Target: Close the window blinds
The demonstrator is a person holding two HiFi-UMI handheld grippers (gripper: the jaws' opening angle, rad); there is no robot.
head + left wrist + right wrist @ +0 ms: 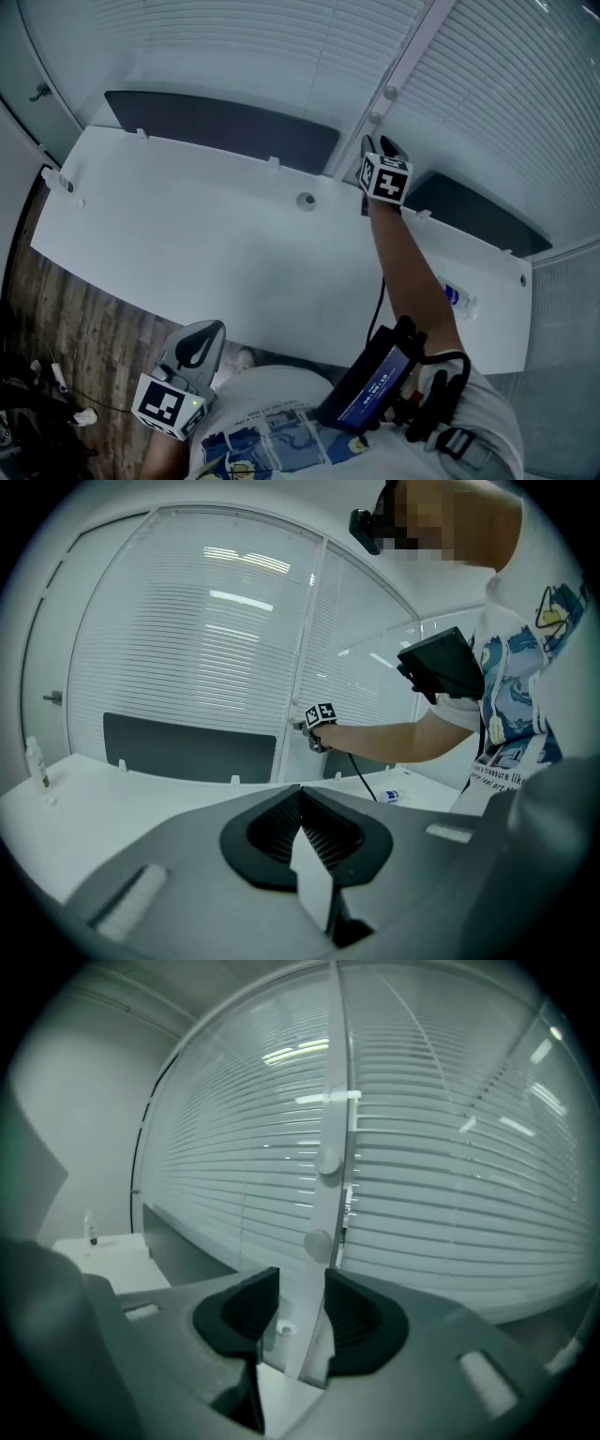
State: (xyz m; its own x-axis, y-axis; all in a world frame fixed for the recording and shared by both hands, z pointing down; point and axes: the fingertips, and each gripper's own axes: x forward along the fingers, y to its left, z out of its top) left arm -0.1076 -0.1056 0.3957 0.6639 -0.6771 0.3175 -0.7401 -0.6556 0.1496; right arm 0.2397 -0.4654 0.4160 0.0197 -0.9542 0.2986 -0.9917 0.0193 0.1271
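Blinds (450,1194) of thin, flat, white horizontal slats filled both window panes beyond the far edge of the worktop (216,244). Streaks of light lay across them as if on glass. A slim white upright post (330,1129) divided the panes and carried two small round knobs, an upper knob (326,1160) and a lower knob (317,1241). The right gripper (300,1283) was raised to this post above the far edge of the worktop, right of its middle. Its dark ribbed pads were spread apart, with the post showing in the gap between them and the lower knob just beyond the tips. I could not tell whether either pad touched the post, and nothing was pinched. Slats ran off to both sides of that gripper, close ahead of it. The worktop was a smooth, matte white slab with a small round grommet (306,200) near its far edge. Two low dark panels (225,127) stood along that edge, one under each pane. A small bottle with a blue label (457,296) lay near the right edge. The left gripper (202,342) hung by the near edge, well apart from the blinds, its jaws pressed together on nothing. A dark flat device (370,380) was strapped to the person's right forearm. Wood-grain floor (56,300) showed past the left edge.
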